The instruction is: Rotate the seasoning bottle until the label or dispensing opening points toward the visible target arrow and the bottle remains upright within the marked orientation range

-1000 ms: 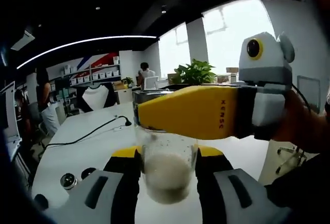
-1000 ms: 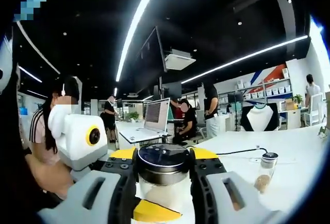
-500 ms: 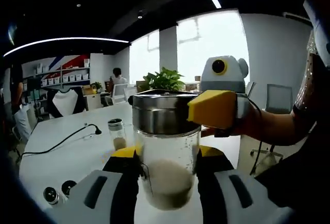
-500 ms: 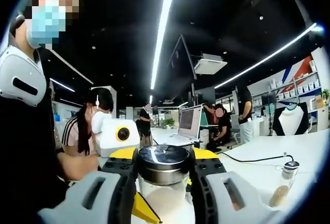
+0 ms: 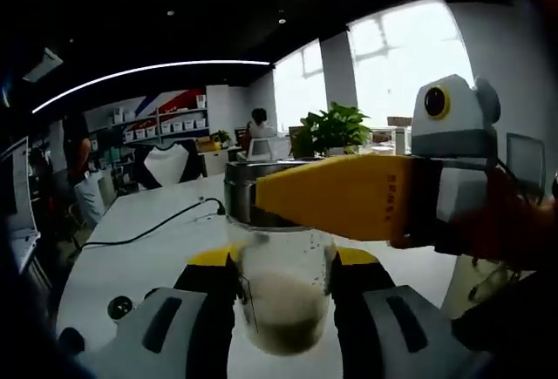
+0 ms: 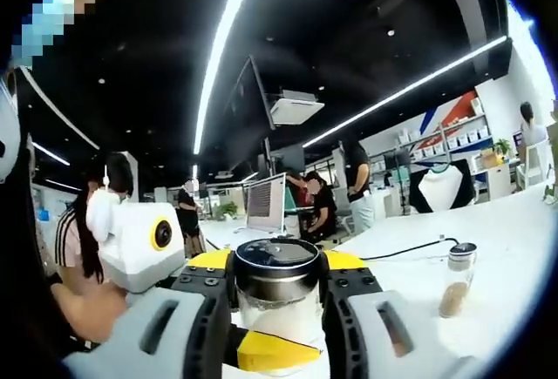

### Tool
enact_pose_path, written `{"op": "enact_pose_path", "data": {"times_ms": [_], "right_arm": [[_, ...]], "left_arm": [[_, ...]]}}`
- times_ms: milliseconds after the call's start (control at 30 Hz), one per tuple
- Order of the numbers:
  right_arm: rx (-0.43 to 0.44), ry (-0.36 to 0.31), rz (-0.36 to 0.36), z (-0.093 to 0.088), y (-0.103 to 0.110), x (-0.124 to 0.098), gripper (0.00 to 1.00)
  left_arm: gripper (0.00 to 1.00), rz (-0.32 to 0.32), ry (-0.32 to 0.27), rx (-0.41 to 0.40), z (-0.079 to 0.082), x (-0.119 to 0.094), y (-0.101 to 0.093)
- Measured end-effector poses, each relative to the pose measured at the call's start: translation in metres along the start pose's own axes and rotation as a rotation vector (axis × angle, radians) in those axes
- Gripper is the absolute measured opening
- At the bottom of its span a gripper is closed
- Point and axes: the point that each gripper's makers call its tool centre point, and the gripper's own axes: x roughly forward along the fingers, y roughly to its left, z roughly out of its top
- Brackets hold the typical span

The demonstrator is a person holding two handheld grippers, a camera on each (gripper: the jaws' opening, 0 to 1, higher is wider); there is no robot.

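My left gripper (image 5: 283,296) fingers clamp the upright seasoning bottle's (image 5: 281,296) glass; my right gripper (image 6: 277,296) fingers grip its steel cap (image 6: 277,267) above.

A white bench (image 5: 131,257) carries a black cable (image 5: 153,229) and a second small glass jar (image 6: 455,279) with brown contents. A leafy potted plant (image 5: 336,128) stands before bright windows (image 5: 410,57). An open laptop (image 6: 264,202) sits on a farther desk, people standing behind it.
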Motion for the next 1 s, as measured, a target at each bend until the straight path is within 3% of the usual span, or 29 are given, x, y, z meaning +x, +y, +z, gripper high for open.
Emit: {"op": "enact_pose_path", "data": {"times_ms": [133, 300, 500, 633, 767, 933, 1000], "right_arm": [[-0.036, 0.008, -0.045, 0.001, 0.0, 0.005, 0.38], [-0.037, 0.009, -0.003, 0.004, 0.0, 0.003, 0.37], [-0.108, 0.037, 0.133, 0.008, 0.01, -0.003, 0.36], [-0.105, 0.039, 0.233, 0.012, 0.017, -0.008, 0.36], [-0.112, 0.04, 0.342, 0.016, 0.023, -0.016, 0.36], [-0.077, 0.009, 0.417, 0.021, 0.025, -0.023, 0.36], [-0.059, -0.002, 0.427, 0.023, 0.022, -0.025, 0.36]], "left_arm": [[0.45, 0.046, 0.008, 0.032, -0.001, -0.002, 0.001], [0.45, 0.038, -0.012, 0.034, 0.003, -0.007, 0.001], [0.44, -0.059, -0.035, 0.023, 0.008, -0.011, -0.006], [0.44, -0.174, -0.053, -0.018, 0.014, -0.014, -0.018], [0.44, -0.299, -0.052, 0.021, 0.018, -0.017, -0.029], [0.44, -0.345, -0.072, 0.048, 0.023, -0.018, -0.035], [0.44, -0.333, -0.083, 0.059, 0.026, -0.018, -0.036]]}}
